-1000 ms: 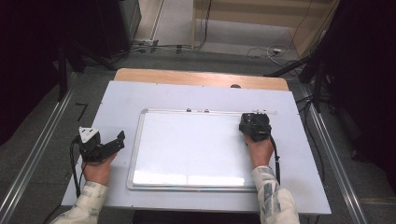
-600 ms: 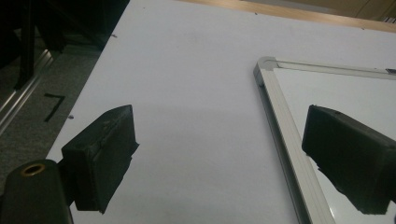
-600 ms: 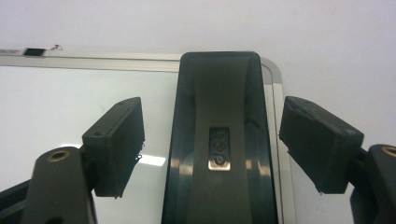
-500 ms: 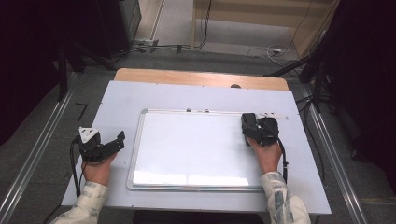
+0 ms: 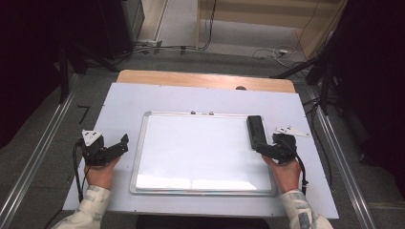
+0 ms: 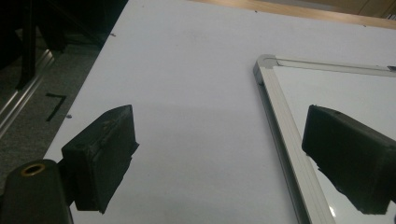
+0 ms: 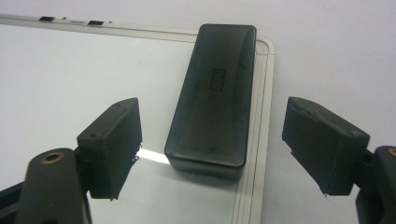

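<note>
A white table (image 5: 143, 95) fills the middle of the high view, and on it lies a whiteboard (image 5: 200, 152) with a silver frame, its long sides running left to right. On the board's far right corner rests a black eraser (image 5: 255, 131), a long block lying flat with its length running near to far, its right edge along the frame. The right gripper (image 5: 273, 149) sits just near of the eraser, held in the person's right hand (image 5: 286, 174); its jaws have just been opening and now stand spread wide. In the right gripper view the eraser (image 7: 212, 93) lies just beyond the fingers (image 7: 112, 147) and centred on the gap between them; the pads are clear of it on both sides and nothing is pinched. The left gripper (image 5: 114, 148) rests on the table left of the board, well apart from the eraser, held in the left hand (image 5: 101, 171). Its jaws are also spread, with bare table between them in the left gripper view, one finger (image 6: 100, 158) over the table and the other over the board's left frame (image 6: 280, 130).
</note>
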{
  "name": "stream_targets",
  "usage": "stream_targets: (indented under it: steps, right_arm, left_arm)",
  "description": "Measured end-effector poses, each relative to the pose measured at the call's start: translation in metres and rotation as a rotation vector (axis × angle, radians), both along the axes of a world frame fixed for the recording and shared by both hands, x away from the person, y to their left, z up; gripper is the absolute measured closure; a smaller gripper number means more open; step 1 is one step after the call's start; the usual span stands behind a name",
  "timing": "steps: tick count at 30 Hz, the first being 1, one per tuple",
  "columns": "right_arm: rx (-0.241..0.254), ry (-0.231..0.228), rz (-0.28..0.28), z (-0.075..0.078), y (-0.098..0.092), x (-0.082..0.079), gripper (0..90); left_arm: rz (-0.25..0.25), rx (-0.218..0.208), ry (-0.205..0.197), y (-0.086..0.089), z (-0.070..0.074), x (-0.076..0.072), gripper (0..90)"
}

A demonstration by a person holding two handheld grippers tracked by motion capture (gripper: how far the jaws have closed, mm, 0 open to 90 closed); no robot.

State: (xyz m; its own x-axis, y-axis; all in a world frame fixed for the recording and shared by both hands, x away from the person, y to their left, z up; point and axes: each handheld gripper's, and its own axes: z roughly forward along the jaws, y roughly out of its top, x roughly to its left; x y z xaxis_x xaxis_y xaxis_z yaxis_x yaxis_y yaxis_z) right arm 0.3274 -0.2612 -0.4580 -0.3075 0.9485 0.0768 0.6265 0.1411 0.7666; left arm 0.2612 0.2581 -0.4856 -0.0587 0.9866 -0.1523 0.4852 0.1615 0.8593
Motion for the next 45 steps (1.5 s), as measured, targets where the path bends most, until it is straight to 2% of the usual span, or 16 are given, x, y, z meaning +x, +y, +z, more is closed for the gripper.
stream_targets:
  steps: [7, 17, 28, 45]
  right_arm:
    - [0.020, -0.029, 0.013, 0.007, -0.006, -0.014, 18.6]
    - [0.007, -0.032, 0.012, 0.007, -0.011, -0.024, 18.6]
    - [0.032, -0.036, 0.008, 0.011, -0.021, -0.035, 18.6]
    - [-0.002, -0.056, -0.021, 0.010, -0.040, -0.050, 18.6]
  left_arm:
    - [-0.002, 0.002, 0.006, 0.000, 0.000, 0.000, 10.4]
    - [-0.003, 0.001, 0.009, 0.000, 0.000, 0.000, 10.3]
    - [-0.004, 0.000, 0.007, -0.001, 0.000, 0.000, 10.4]
    - [-0.003, -0.002, 0.004, 0.000, 0.000, -0.001, 10.4]
